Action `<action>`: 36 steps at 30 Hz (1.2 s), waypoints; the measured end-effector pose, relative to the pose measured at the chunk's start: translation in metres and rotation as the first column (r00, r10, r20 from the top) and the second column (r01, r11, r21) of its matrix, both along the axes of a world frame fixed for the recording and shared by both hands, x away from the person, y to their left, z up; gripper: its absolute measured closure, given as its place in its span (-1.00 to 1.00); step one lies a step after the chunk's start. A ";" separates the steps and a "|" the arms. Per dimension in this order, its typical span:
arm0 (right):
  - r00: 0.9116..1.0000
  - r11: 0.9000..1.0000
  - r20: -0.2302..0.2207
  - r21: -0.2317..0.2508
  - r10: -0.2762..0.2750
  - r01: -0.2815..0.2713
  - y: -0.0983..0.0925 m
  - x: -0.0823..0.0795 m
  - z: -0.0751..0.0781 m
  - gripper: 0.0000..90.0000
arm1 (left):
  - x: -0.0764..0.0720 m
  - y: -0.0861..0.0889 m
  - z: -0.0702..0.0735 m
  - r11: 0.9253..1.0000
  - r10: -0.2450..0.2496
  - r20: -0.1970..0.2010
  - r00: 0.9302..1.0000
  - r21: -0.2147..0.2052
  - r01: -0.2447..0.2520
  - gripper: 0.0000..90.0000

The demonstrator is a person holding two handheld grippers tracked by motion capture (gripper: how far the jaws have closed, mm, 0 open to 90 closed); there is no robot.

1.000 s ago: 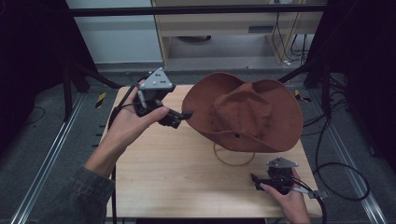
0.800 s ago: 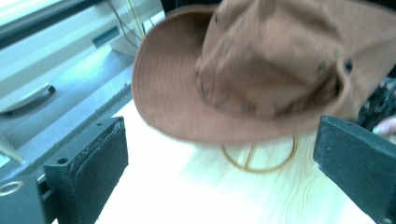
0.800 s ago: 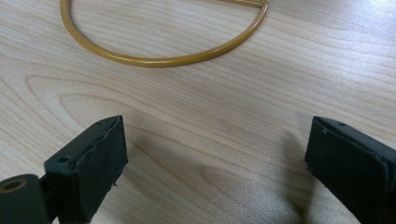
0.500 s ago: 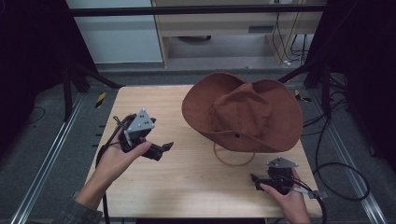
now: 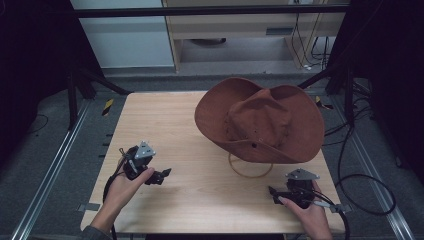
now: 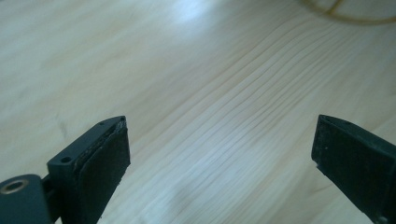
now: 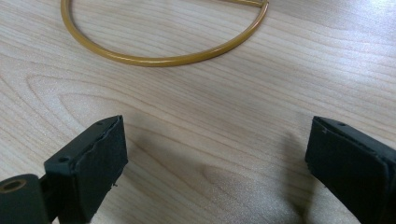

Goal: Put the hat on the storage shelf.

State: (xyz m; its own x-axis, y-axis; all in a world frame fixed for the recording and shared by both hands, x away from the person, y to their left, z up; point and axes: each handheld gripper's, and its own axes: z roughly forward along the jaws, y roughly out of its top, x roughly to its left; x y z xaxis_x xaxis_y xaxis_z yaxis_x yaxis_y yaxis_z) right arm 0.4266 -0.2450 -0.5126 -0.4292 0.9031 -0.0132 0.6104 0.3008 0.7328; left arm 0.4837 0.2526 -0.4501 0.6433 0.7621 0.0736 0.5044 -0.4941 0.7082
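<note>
- Brown felt hat (image 5: 260,122), wide floppy brim, sits on a gold wire ring stand (image 7: 159,51) at the wood-grain table's (image 5: 165,125) two o'clock.
- Left gripper (image 5: 159,176), seven o'clock: jaws spread, empty.
- Right gripper (image 5: 274,192), five o'clock: jaws spread, empty.

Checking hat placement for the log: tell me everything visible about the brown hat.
The brown hat is a wide-brimmed, cowboy-style hat in what looks like rust-brown suede or felt. Its crown is creased and dented, with small eyelets on the side, and the brim curls up at the edges. It sits tilted, raised above the wooden table at the far right, on a yellow wire stand whose ring base lies on the tabletop beneath it. Neither gripper touches it.
</note>
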 end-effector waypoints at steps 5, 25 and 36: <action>1.000 1.000 0.000 0.000 0.000 0.000 0.000 0.000 0.000 -0.87 | 0.001 0.026 -0.034 0.995 0.099 -0.046 0.994 -0.006 -0.099 -0.91; 1.000 1.000 0.000 0.000 0.000 0.000 0.000 0.000 0.000 -0.87 | 0.000 0.047 -0.057 0.985 0.166 -0.033 0.986 -0.043 -0.167 -0.94; 1.000 1.000 0.000 0.003 0.003 -0.003 0.000 0.000 0.000 -0.87 | -0.001 0.047 -0.058 0.985 0.168 -0.024 0.986 -0.040 -0.169 -0.97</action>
